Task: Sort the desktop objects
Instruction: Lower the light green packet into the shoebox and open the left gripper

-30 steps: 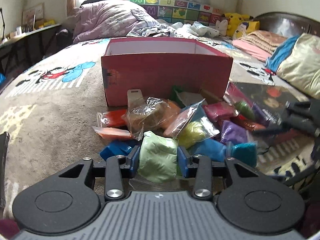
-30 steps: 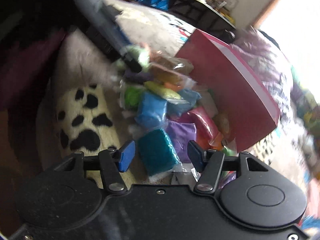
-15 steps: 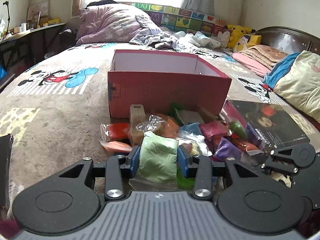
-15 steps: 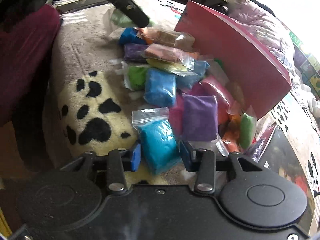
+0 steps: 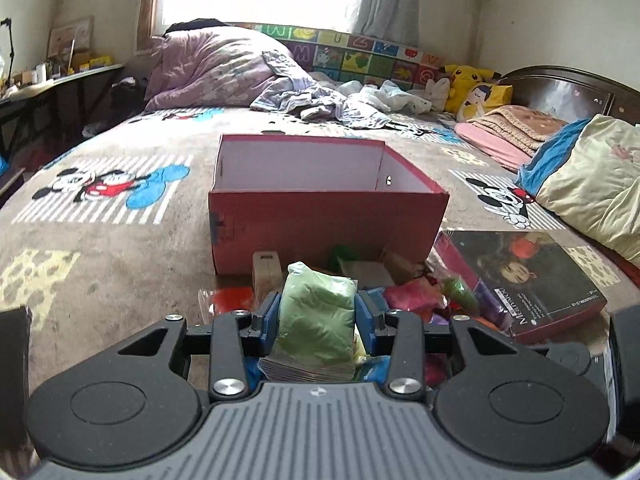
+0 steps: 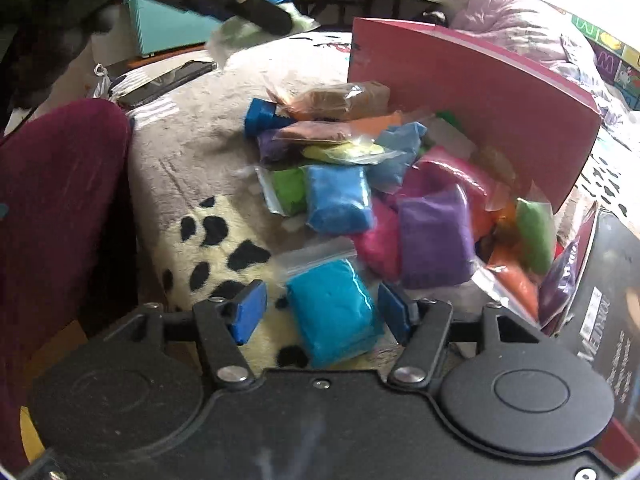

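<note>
My left gripper (image 5: 317,314) is shut on a pale green clay bag (image 5: 316,332), held up in front of the open red box (image 5: 328,224). From the right wrist view the left gripper (image 6: 256,12) shows at top left with that pale green bag (image 6: 240,38) in the air. My right gripper (image 6: 322,312) straddles a turquoise clay bag (image 6: 332,312) lying on the spotted blanket. Its jaws are opening and the blue pads (image 6: 248,312) stand off the bag. Several coloured clay bags (image 6: 340,200) are heaped against the red box (image 6: 472,92).
A dark hardcover book (image 5: 520,276) lies right of the pile, its corner (image 6: 608,320) near my right gripper. A phone (image 6: 168,80) lies on the blanket beyond the heap. A maroon sleeve (image 6: 60,200) fills the left. Pillows (image 5: 592,184) and bedding lie farther back.
The left gripper has risen with the pale green bag, so the box interior now shows. The right gripper rolled level, closed on the turquoise bag, then spread its jaws off it.
</note>
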`<state>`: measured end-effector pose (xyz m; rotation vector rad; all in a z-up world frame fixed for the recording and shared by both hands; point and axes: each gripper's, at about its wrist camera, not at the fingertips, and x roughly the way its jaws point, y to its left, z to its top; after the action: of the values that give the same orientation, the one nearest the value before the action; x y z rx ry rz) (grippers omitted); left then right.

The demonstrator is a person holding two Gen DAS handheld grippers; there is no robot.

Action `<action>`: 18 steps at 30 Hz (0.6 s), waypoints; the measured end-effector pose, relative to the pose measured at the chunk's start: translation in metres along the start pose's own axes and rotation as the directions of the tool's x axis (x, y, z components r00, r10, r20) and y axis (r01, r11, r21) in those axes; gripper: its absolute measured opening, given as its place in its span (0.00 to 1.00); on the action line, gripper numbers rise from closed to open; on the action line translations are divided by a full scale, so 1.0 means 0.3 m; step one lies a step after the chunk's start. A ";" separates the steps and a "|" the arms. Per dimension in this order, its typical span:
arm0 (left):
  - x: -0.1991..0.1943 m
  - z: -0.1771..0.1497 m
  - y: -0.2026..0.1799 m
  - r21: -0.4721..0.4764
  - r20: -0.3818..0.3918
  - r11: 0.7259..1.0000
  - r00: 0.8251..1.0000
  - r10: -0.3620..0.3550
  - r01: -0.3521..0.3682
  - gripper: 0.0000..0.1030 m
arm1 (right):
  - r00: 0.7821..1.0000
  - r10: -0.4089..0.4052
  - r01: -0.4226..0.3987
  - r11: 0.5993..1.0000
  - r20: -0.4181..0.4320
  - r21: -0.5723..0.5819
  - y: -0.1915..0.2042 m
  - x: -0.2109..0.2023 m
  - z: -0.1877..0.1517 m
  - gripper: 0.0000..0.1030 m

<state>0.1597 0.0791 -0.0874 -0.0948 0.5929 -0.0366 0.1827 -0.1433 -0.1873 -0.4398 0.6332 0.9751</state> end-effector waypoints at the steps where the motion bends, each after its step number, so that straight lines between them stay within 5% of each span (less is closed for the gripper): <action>1: 0.002 0.010 -0.002 0.003 0.003 1.000 1.000 -0.002 0.002 0.37 | 1.000 -0.011 0.011 1.000 0.005 -0.004 0.006 0.001 -0.003 0.60; 9: 0.024 0.113 -0.002 0.033 0.044 0.999 0.999 0.001 -0.002 0.37 | 0.999 -0.013 0.011 0.998 0.034 0.065 -0.015 0.012 -0.023 0.55; 13: 0.047 0.174 -0.003 0.051 0.066 0.999 0.998 0.005 -0.008 0.37 | 0.998 -0.041 0.035 0.991 0.045 0.127 -0.015 0.011 -0.028 0.40; 18: 0.092 0.249 -0.006 0.060 0.097 0.998 0.995 0.012 -0.018 0.37 | 0.994 -0.067 0.052 0.983 0.082 0.178 -0.034 -0.022 -0.031 0.38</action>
<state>0.2242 0.0815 -0.0410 -0.0331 0.4958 -0.0354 0.1862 -0.1582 -0.1891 -0.2571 0.6172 0.8686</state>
